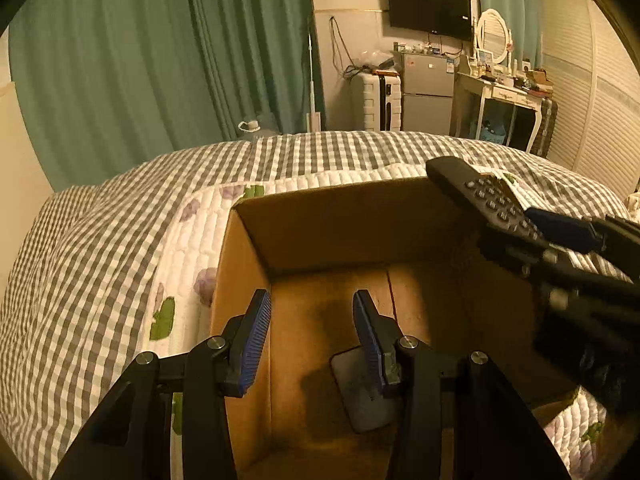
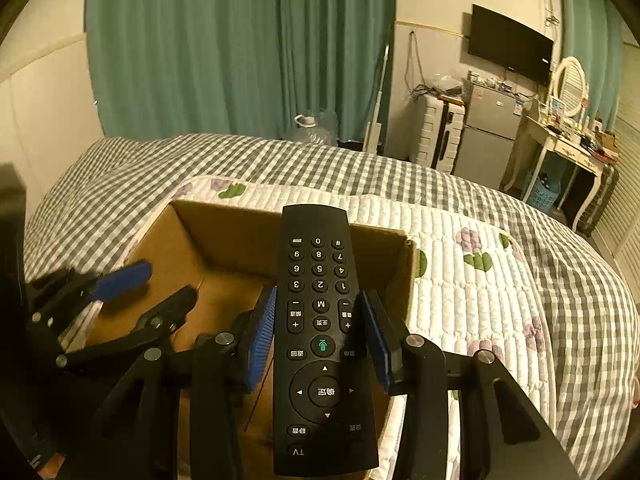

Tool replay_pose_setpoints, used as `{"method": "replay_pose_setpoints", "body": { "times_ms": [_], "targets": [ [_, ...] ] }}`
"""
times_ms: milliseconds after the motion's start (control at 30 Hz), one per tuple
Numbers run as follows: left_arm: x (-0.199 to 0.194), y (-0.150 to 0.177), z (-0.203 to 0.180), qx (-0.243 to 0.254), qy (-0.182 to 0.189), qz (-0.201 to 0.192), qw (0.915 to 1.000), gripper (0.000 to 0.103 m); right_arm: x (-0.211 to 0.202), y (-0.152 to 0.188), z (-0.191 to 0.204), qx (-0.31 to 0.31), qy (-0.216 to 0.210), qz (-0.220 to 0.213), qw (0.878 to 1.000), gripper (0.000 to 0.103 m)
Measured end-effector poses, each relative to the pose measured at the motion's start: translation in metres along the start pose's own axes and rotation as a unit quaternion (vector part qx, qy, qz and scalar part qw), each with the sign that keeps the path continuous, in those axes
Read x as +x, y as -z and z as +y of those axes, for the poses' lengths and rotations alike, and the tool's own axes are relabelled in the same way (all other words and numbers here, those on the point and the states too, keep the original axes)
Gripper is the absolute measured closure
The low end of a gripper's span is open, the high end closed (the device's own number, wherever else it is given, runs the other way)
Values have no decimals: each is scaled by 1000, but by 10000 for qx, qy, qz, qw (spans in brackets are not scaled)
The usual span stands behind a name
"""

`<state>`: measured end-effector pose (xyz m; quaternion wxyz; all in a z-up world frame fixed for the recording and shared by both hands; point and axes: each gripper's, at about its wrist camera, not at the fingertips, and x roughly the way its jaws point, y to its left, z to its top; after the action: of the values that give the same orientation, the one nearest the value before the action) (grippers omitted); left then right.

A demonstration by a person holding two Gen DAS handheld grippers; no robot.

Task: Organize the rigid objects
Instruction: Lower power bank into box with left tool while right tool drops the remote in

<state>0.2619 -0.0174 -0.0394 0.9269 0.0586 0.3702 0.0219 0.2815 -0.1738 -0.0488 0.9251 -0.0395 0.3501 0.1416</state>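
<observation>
- Holding the remote (image 2: 320, 320) clenched in my right claw (image 2: 318, 336) over the cardboard box (image 1: 248, 320), I lower before letting go.
- My left claw (image 1: 312, 336) hangs closed and empty; I keep it clear of the grey card (image 1: 360, 392).

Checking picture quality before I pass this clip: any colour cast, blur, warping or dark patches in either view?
Left wrist view: warm yellow cast, fisheye bending at the edges, the right gripper smeared, a dark shadow on the floor of the box. Right wrist view: same cast and bending, the remote sharp with readable buttons, the left gripper blurred and dim.
</observation>
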Motion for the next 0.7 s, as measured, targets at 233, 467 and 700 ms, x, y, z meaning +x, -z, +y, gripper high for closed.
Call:
{"method": "replay_pose_setpoints", "body": {
  "times_ms": [233,467,700],
  "targets": [
    [-43,3,7,12,61,-131,9999,56,-45,-7,-2,158,178,-302,9993,42],
    [-110,20,19,-170,173,-296,9993,32,-125,1,1,64,503,-435,9978,33],
    [-153,54,29,-328,164,-388,9986,17,-177,41,20,-132,841,-358,9957,18]
  ]
}}
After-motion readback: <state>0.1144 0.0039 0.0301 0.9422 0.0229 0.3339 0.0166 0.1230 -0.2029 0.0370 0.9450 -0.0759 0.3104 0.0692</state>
